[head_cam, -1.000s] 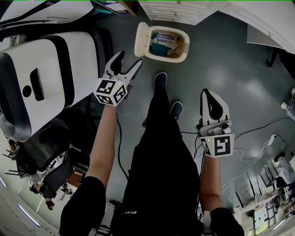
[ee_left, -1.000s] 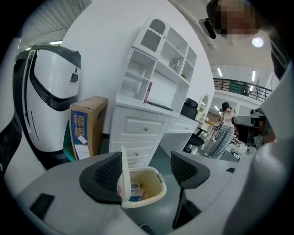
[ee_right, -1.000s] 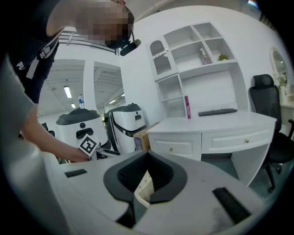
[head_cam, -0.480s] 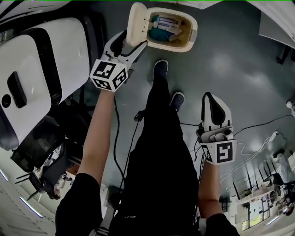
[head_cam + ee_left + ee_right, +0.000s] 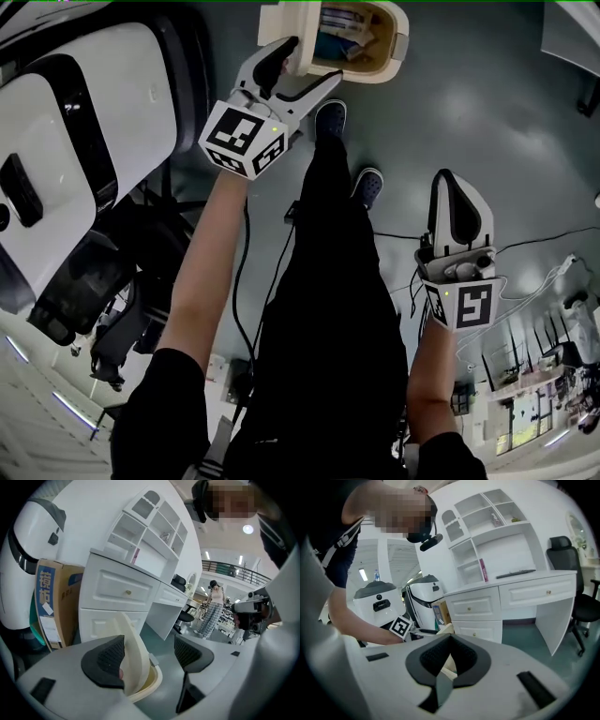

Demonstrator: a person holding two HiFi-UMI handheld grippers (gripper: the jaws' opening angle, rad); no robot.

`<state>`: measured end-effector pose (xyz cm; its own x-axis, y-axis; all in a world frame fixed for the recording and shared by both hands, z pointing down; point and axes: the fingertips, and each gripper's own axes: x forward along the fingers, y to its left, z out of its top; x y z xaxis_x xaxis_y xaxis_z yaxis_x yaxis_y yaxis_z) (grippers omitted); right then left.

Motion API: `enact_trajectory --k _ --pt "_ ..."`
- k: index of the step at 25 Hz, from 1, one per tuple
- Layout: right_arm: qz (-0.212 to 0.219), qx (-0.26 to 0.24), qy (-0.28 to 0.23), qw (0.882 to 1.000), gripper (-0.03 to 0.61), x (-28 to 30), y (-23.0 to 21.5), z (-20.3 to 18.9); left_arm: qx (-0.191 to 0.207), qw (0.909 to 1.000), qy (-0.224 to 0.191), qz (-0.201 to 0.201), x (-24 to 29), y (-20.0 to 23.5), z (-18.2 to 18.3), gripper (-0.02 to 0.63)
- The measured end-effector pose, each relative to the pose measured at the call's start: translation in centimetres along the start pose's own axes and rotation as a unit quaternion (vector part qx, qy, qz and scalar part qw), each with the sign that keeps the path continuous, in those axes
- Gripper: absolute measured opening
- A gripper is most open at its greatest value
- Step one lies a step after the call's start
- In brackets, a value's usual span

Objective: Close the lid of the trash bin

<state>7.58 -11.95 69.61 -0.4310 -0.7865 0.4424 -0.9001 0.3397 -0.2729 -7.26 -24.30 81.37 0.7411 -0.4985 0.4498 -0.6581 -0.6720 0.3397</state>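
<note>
The trash bin [image 5: 397, 49] stands on the floor at the top edge of the head view, its mouth open and rubbish [image 5: 342, 21] showing inside. Its lid [image 5: 134, 660] is upright, hinged at the bin's rim and not yet brought down. The left gripper [image 5: 149, 656] is at the bin with its jaws wide apart and straddling the lid: the lid's outer face lies against one pad, while the other pad hangs well apart from it, over the bin's mouth. Nothing is clamped. The right gripper [image 5: 456, 189] is held well back from the bin, beside the person's leg, jaws pressed together with nothing between them.

Behind the bin is a white cabinet [image 5: 123, 592] with drawers. A cardboard box [image 5: 50, 603] leans next to the cabinet, off the bin's lid side. One shoe [image 5: 330, 116] is planted just short of the bin, and cables [image 5: 525, 272] trail on the floor far from it.

Judging from this, the step in hand is tipping the lid over onto the bin. The risks:
- The pad may slide off the smooth, curved lid, since it only leans there.
- The bin looks light, so a sideways push could skid or topple it rather than fold the lid.
- The free jaw sits over the mouth and might get caught under the lid or snag the rim
</note>
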Motion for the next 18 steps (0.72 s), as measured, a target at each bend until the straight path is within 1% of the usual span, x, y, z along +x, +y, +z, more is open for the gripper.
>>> enact_trajectory --k 2,4,6,11,14,18 --pt "-0.008 0.006 0.004 1.000 0.005 -0.3 -0.1 -0.8 0.010 0.9997 0.017 -0.013 1.5 -1.5 -0.9 0.342" --pt "-0.015 0.020 0.006 1.000 0.005 -0.6 -0.1 -1.6 0.010 0.9992 0.032 -0.024 2.8 -2.7 -1.7 0.342" --pt "-0.019 0.032 0.007 0.999 0.005 -0.9 -0.2 -2.4 0.003 0.9987 0.040 -0.031 4.1 -3.5 -2.5 0.342" --pt "-0.036 0.053 -0.003 0.998 0.006 -1.7 -1.9 -3.5 0.007 0.9978 0.054 -0.037 6.8 -4.9 -4.6 0.342" --pt "-0.042 0.050 -0.009 0.998 0.005 -1.8 -3.0 -3.8 0.012 0.9971 0.063 -0.041 7.7 -5.5 -5.4 0.342" --pt "-0.035 0.032 -0.001 0.999 0.006 -1.6 -3.4 -4.8 0.024 0.9961 0.072 -0.047 8.8 -5.9 -6.2 0.342"
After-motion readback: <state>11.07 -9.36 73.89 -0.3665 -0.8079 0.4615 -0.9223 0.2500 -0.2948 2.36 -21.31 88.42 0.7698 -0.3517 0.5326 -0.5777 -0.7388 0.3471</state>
